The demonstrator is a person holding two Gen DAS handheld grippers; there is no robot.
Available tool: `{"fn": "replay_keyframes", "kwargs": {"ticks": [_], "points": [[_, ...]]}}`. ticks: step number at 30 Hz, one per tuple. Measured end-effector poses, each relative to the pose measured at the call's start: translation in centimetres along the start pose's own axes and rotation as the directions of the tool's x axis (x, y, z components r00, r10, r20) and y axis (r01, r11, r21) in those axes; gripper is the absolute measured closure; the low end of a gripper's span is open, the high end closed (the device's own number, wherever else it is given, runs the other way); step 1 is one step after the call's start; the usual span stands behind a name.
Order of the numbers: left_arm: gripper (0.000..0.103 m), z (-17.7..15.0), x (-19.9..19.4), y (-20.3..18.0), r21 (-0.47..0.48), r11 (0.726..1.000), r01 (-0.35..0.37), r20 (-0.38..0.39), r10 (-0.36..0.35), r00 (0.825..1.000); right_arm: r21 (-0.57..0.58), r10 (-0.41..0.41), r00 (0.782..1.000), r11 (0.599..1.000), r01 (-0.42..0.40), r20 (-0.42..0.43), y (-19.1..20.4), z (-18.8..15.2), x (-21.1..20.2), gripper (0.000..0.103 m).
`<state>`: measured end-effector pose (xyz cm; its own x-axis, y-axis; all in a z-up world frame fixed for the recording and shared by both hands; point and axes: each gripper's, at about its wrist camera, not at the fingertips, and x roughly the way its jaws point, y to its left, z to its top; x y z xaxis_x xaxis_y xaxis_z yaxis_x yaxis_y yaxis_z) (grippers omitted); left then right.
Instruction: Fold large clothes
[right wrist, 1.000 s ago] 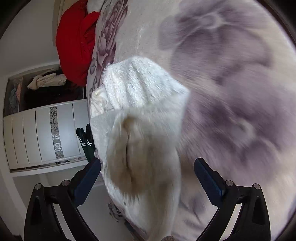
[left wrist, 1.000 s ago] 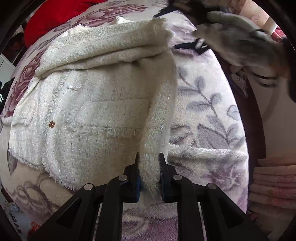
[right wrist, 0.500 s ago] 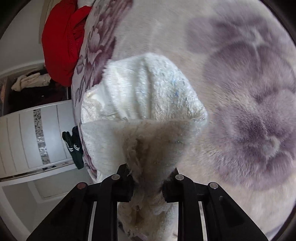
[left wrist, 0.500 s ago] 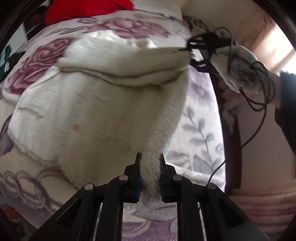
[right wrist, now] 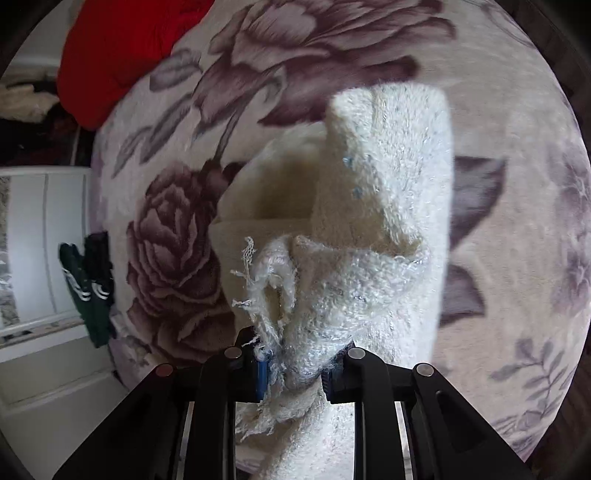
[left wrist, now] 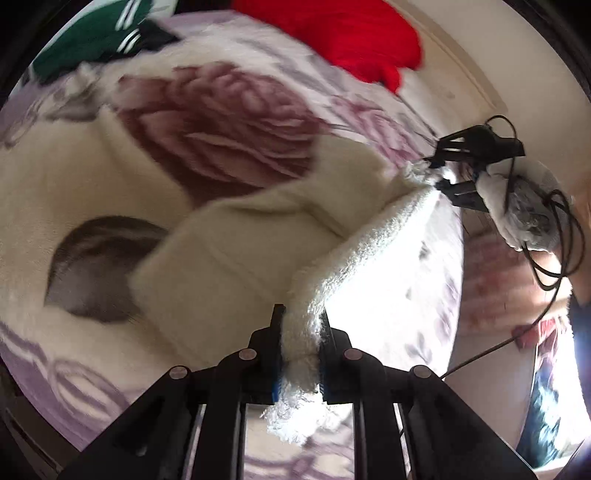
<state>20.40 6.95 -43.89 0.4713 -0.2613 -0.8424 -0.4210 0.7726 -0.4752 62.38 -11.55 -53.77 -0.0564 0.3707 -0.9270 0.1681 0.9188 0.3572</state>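
A cream fuzzy tweed jacket point(left wrist: 236, 251) hangs lifted above the floral bed blanket point(left wrist: 221, 133). My left gripper point(left wrist: 300, 350) is shut on one end of its folded edge. My right gripper point(right wrist: 295, 369) is shut on the other end, a frayed corner; it also shows in the left wrist view point(left wrist: 443, 173) at the upper right. The edge is stretched between the two grippers and the rest of the jacket point(right wrist: 369, 206) droops below. The jacket's far side is hidden.
A red garment point(left wrist: 332, 33) lies at the far end of the bed, also in the right wrist view point(right wrist: 122, 48). A green garment point(left wrist: 92, 40) lies at the bed's edge. A white wardrobe point(right wrist: 40, 236) stands beside the bed. Cables point(left wrist: 554, 243) trail from the right gripper.
The right gripper closed on the jacket's corner. Both grippers have lifted the jacket off the blanket, and its edge now stretches between them.
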Motion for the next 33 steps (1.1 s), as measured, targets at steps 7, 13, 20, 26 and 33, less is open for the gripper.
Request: {"fn": "replay_keyframes", "kwargs": {"ticks": [7,13,20,26,33], "points": [[0.091,3.7,4.7,9.6,-0.115,0.993,-0.001,-0.068,-0.007,0.998,-0.011,-0.202,0.979,0.979,0.202,-0.015,9.0,0.1,9.4,0.081],[0.077,3.6,6.7,13.3,-0.220,0.972,0.079,-0.194,-0.123,0.973,-0.125,-0.219,0.972,0.970,0.208,-0.087,12.3,0.3,13.7,0.038],[0.045,8.3,2.8,11.3,-0.139,0.983,0.117,-0.188,-0.142,0.972,0.010,0.257,0.964,0.966,-0.257,-0.068,4.6,-1.6,4.8,0.026],[0.045,18.4,8.6,1.1,0.107,0.977,0.183,-0.176,-0.162,0.971,0.143,0.165,0.982,0.974,-0.176,0.087,-8.0,-3.6,0.3,0.025],[0.045,24.4,23.9,-8.5,0.226,0.942,0.249,-0.390,-0.146,0.909,0.249,0.201,0.967,0.939,-0.235,0.154,-17.3,-2.0,3.0,0.025]]}}
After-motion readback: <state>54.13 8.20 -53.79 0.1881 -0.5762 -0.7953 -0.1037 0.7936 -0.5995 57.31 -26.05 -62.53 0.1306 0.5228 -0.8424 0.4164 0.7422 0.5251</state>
